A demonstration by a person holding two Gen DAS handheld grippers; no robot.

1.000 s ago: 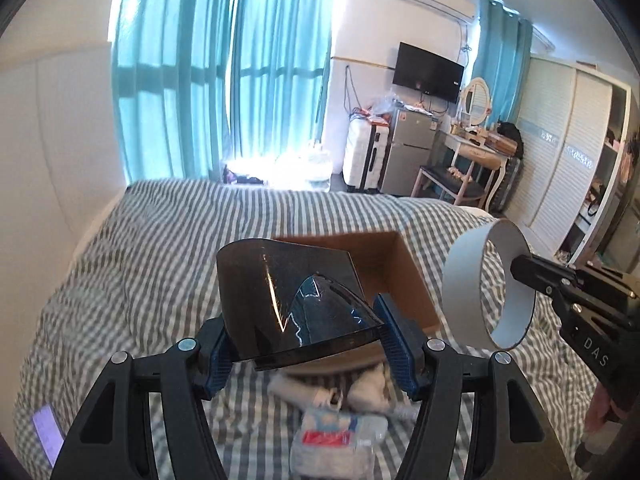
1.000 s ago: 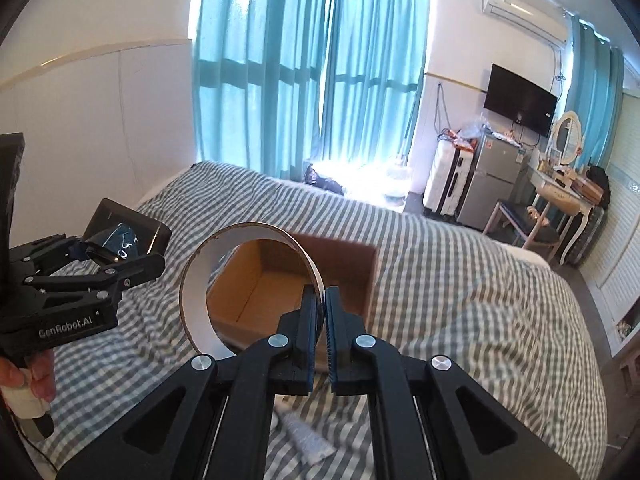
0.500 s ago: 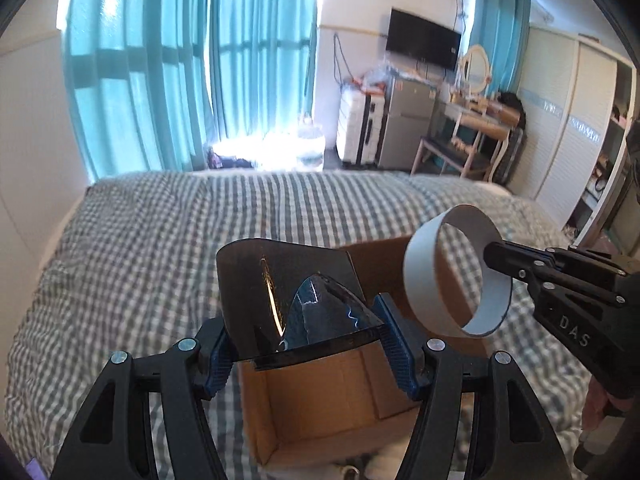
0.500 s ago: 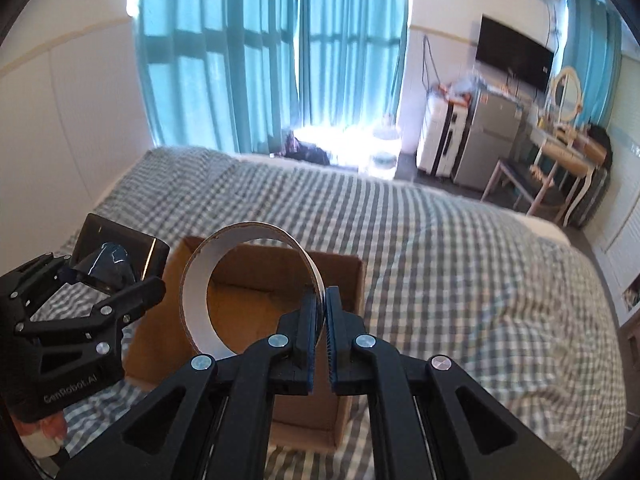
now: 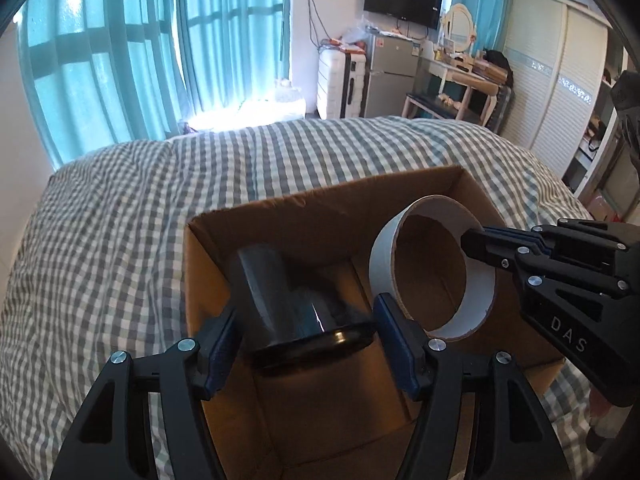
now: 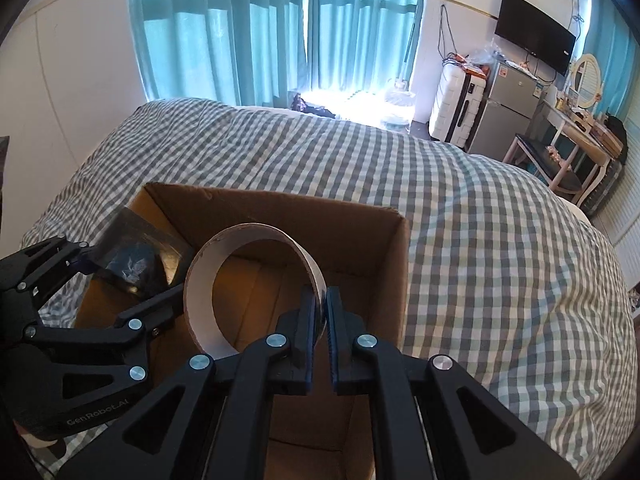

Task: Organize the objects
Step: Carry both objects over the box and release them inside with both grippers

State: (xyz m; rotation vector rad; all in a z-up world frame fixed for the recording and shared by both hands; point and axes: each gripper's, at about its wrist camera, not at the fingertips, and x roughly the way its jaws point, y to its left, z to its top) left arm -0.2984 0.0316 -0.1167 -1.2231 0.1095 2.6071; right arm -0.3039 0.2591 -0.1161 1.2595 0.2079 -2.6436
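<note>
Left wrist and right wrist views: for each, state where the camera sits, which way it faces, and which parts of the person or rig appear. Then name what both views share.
Left wrist: sits on the left gripper, looking forward and down into the cardboard box; its jaws are opening around the dark object; the right gripper enters from the right.
Right wrist: sits on the right gripper, facing down into the box, pinching the white ring; the left gripper enters from the left.
Shared: box, ring, dark object, checked bedspread, curtains.
</note>
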